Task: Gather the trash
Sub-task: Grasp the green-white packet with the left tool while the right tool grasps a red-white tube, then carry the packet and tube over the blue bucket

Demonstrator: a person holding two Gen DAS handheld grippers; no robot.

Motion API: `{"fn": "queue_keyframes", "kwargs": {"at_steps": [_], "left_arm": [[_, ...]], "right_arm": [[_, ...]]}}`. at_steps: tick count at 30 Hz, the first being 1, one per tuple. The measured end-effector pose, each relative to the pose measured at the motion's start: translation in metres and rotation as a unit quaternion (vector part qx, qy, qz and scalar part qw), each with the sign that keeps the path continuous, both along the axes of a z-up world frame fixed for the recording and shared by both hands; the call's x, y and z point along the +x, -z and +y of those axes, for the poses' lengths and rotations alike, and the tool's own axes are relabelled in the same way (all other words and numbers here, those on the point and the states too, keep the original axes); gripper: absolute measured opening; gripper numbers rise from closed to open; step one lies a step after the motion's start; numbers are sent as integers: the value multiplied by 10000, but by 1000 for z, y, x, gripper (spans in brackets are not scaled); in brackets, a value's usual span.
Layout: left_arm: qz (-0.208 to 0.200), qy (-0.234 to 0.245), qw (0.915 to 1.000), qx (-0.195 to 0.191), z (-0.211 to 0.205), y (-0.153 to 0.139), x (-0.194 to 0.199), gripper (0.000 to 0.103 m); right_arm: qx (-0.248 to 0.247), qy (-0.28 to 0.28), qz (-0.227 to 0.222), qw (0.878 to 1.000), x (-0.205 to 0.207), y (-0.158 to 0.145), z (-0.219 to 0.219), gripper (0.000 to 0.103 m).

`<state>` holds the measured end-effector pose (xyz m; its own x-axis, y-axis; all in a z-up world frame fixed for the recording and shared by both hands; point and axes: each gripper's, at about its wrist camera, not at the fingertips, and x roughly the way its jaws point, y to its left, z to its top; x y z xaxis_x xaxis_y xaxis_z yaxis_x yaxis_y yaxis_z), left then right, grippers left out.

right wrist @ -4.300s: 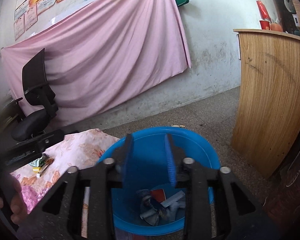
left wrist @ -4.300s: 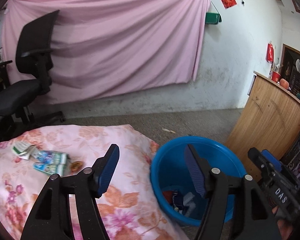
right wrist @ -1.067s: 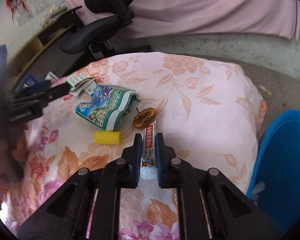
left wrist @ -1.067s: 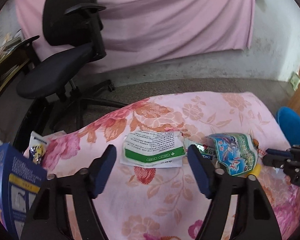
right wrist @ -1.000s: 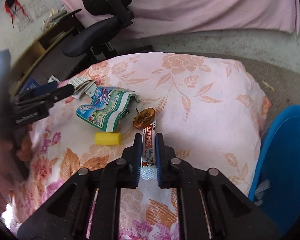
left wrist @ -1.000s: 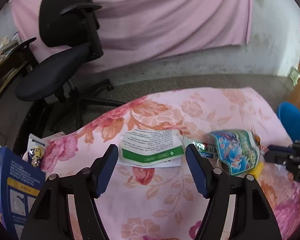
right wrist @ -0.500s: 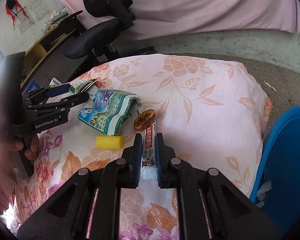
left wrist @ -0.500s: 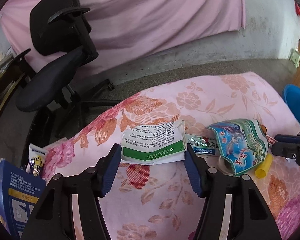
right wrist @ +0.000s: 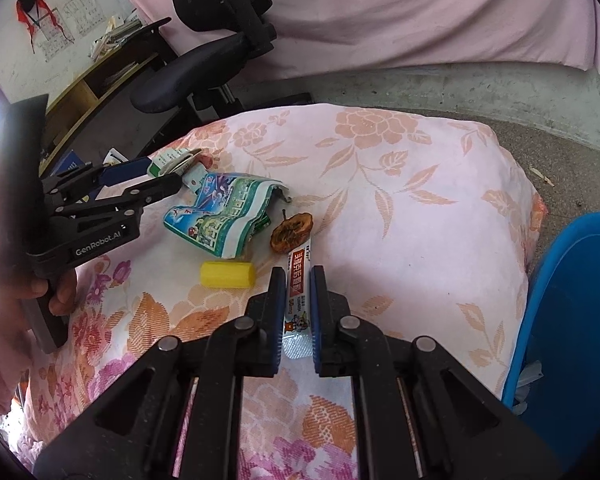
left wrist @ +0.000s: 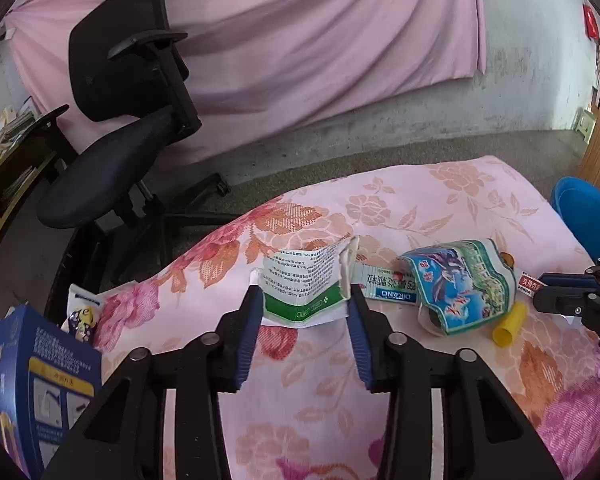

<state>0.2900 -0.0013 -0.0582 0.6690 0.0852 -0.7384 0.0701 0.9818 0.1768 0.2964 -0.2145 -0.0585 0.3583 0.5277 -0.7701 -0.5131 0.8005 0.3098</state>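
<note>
Trash-wise: left gripper (left wrist: 303,322) pinches the green-white leaflet (left wrist: 303,286) mid-frame, right gripper (right wrist: 297,312) clamps the blister strip (right wrist: 296,292) at lower center

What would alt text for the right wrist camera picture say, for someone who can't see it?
The right gripper is shut on a narrow red-and-white sachet lying on a pink floral cloth. Just beyond lie a yellow tube, a dried fruit slice and a crumpled blue-green wrapper. The left gripper pinches a folded leaflet at left; a blue bin stands at right.
</note>
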Motion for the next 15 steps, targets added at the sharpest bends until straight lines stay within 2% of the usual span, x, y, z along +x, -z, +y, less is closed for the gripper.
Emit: {"fn": "queue_keyframes", "kwargs": {"at_steps": [6,12,15], "left_arm": [[-202,-202,9992,-282,0,-16,-28,29],[-353,-352,9969,-608,-4,-33,-70,28],[-579,-361,9948,-755,-14,-44,-93,28]], "right_arm": [[16,-35,-84,10000,-10,-2,-2,40],[22,-29,-230,9997,-23,-6,-7,40],[30,-14,-307,9995,-32,-8,-11,40]]}}
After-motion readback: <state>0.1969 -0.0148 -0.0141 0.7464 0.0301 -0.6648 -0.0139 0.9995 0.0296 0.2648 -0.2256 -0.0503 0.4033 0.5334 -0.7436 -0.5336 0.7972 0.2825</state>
